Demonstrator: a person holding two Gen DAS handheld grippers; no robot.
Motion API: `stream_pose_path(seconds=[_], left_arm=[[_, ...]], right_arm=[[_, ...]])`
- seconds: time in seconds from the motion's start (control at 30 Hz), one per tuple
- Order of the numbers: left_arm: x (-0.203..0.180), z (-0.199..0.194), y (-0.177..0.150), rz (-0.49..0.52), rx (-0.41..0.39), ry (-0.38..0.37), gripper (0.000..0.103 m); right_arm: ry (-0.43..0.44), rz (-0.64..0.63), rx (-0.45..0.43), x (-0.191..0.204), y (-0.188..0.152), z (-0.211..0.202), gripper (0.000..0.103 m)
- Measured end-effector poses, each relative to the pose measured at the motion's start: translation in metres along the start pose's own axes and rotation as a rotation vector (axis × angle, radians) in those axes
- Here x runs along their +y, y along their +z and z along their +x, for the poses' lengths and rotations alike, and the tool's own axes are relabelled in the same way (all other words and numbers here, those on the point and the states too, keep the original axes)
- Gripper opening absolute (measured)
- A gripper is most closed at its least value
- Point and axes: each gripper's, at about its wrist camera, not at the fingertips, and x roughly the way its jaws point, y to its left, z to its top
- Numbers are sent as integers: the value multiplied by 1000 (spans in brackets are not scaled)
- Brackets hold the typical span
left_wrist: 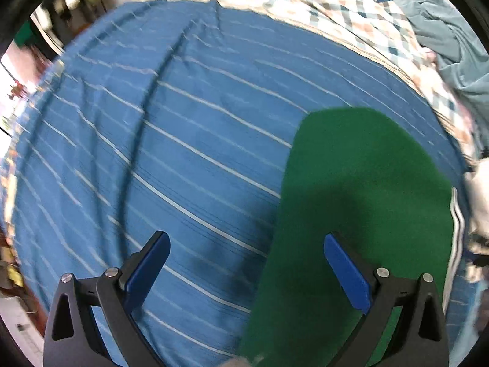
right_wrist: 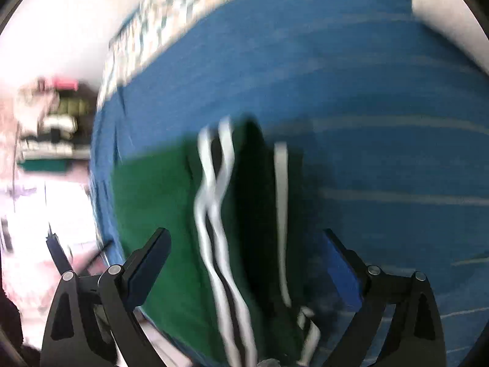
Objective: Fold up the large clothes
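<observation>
The green garment (left_wrist: 360, 202) with white side stripes lies flat on the blue striped bedsheet (left_wrist: 171, 140), spread for folding. Both the left gripper (left_wrist: 247, 263) and the right gripper (right_wrist: 247, 260) hover above it with jaws spread wide, grasping nothing, likely positioned to take its edges.

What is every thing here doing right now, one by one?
Left gripper: open, holding nothing.
Right gripper: open, holding nothing.
Green garment with white stripes: lying flat on the sheet.
Blue striped bed sheet: spread out, slightly wrinkled.
Checked blanket: rumpled.
Teal cloth: crumpled.
</observation>
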Motion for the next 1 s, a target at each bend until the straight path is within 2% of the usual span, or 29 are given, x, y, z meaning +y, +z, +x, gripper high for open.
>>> stream_pose_path(seconds=[0.17, 0.23, 0.4, 0.47, 0.5, 0.53, 0.57, 0.63, 0.7, 0.8, 0.83, 0.87, 0.9, 0.93, 1.0], left_arm=[[1, 24, 0, -40, 45, -206, 103], [3, 34, 3, -59, 54, -271, 103], [5, 51, 8, -91, 87, -403, 103], [1, 53, 11, -78, 96, -434, 103], [-1, 54, 12, -68, 99, -444, 103], [-3, 54, 12, -54, 103, -452, 103], [-7, 54, 13, -35, 108, -464, 103], [-16, 52, 14, 10, 104, -465, 102], [-24, 47, 15, 57, 96, -452, 102], [-24, 47, 17, 102, 83, -449, 100], [-23, 49, 17, 108, 88, -454, 100], [-23, 50, 19, 108, 89, -463, 100], [-21, 51, 20, 106, 89, -470, 100], [-21, 52, 21, 103, 94, -479, 100], [-21, 51, 23, 101, 94, -488, 100]], right_arm=[[79, -5, 146, -27, -16, 62, 99], [169, 26, 193, -37, -15, 83, 102], [256, -1, 199, -32, -8, 99, 101], [245, -26, 210, -16, -5, 112, 101], [246, -30, 211, -10, -5, 115, 92], [268, -33, 216, -4, -5, 119, 53], [291, -22, 223, 0, -5, 123, 52], [306, 20, 209, 6, -9, 126, 44], [393, 121, 187, 4, -17, 121, 41], [512, 231, 162, -7, -32, 114, 41], [489, 233, 157, -9, -35, 114, 46], [415, 199, 145, -9, -36, 114, 52], [348, 174, 135, -9, -36, 115, 69], [304, 145, 139, -7, -35, 118, 71], [301, 123, 143, 0, -34, 123, 71]])
